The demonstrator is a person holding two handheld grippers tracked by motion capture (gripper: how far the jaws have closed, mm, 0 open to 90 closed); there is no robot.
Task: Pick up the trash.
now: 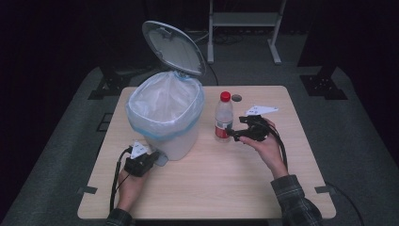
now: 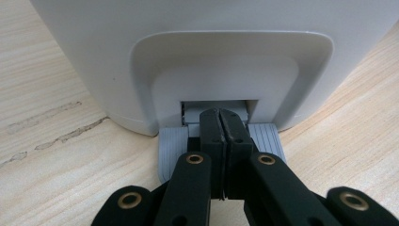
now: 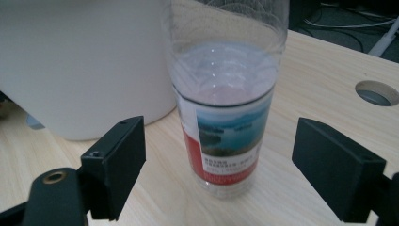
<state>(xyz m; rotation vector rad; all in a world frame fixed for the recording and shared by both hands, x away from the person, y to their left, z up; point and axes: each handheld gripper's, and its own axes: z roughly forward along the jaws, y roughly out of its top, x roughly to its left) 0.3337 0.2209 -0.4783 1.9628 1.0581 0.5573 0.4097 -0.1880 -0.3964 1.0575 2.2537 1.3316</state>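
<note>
A white pedal bin [image 1: 167,127] lined with a clear bag stands left of the table's middle, its lid [image 1: 173,47] raised. My left gripper [image 1: 151,158] is shut, and its closed tips [image 2: 221,117] rest on the grey pedal [image 2: 171,148] at the bin's base [image 2: 226,61]. To the bin's right a clear water bottle [image 1: 224,117] with a red cap stands upright. My right gripper [image 1: 234,133] is open beside it. In the right gripper view the bottle [image 3: 226,108] stands between and slightly beyond the spread jaws of the right gripper [image 3: 221,148], and neither pad touches it.
The wooden table [image 1: 211,188] has a round cable hole [image 1: 236,98] behind the bottle, also seen as a hole [image 3: 375,92] at the right. A metal stand [image 1: 244,21] is on the floor beyond the far edge. The bin wall [image 3: 80,66] sits close to the left of the bottle.
</note>
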